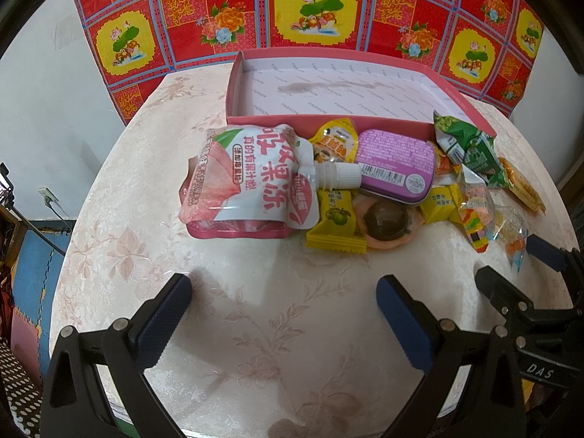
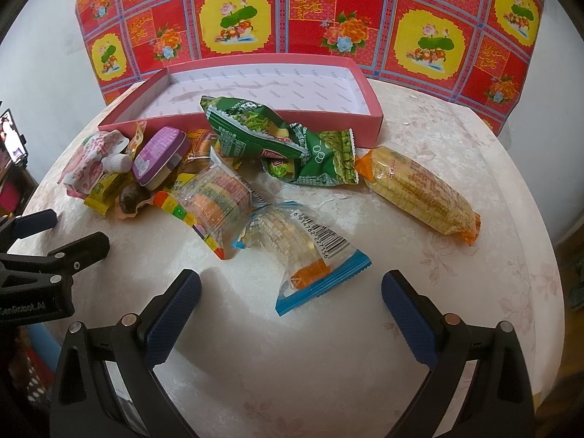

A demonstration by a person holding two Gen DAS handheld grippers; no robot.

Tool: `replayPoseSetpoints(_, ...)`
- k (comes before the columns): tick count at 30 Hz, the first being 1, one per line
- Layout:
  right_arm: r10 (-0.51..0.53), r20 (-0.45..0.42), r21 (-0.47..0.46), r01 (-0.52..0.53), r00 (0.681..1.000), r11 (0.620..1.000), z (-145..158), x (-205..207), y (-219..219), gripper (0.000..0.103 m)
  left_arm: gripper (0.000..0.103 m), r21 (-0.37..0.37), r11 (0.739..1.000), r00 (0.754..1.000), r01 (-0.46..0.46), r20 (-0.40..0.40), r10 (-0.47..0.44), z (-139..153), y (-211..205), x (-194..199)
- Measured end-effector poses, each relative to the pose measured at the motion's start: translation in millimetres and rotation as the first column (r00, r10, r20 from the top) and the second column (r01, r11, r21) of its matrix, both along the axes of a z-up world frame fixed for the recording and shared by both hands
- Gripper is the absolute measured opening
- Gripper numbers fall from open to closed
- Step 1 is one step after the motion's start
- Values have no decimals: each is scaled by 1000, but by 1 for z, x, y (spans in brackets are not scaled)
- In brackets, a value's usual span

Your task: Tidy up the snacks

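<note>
An empty pink box [image 1: 233,84] [image 2: 368,106] stands at the table's far side. In front of it lies a pile of snacks: a pink jelly pouch [image 1: 252,179] [image 2: 91,160], a purple tin [image 1: 396,162] [image 2: 160,153], yellow candies [image 1: 334,224], green packets [image 1: 471,146] [image 2: 321,157], a rainbow candy pack [image 2: 215,200], a blue-edged bag [image 2: 310,255] and an orange cracker pack [image 2: 423,193]. My left gripper [image 1: 284,295] is open, short of the pouch. My right gripper [image 2: 292,292] is open around the near end of the blue-edged bag.
The round table [image 1: 255,328] [image 2: 474,292] has a pale floral cover. A red patterned cloth [image 1: 314,11] [image 2: 328,14] hangs behind the box. The right gripper's fingers [image 1: 511,292] show at the left view's right side, the left gripper's fingers [image 2: 54,248] at the right view's left.
</note>
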State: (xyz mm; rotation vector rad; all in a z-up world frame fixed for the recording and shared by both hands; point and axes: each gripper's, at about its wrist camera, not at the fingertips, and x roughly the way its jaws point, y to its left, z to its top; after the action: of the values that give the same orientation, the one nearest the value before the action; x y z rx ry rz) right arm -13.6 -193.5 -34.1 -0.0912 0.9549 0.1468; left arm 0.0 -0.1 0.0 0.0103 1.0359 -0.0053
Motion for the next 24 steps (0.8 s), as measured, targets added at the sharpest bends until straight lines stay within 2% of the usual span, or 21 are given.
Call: replayPoseSetpoints(24, 20, -14, 0, -20, 1000, 1000, 0, 0, -1, 101, 103, 1, 1000, 1000, 0, -7, 0, -3, -3, -1)
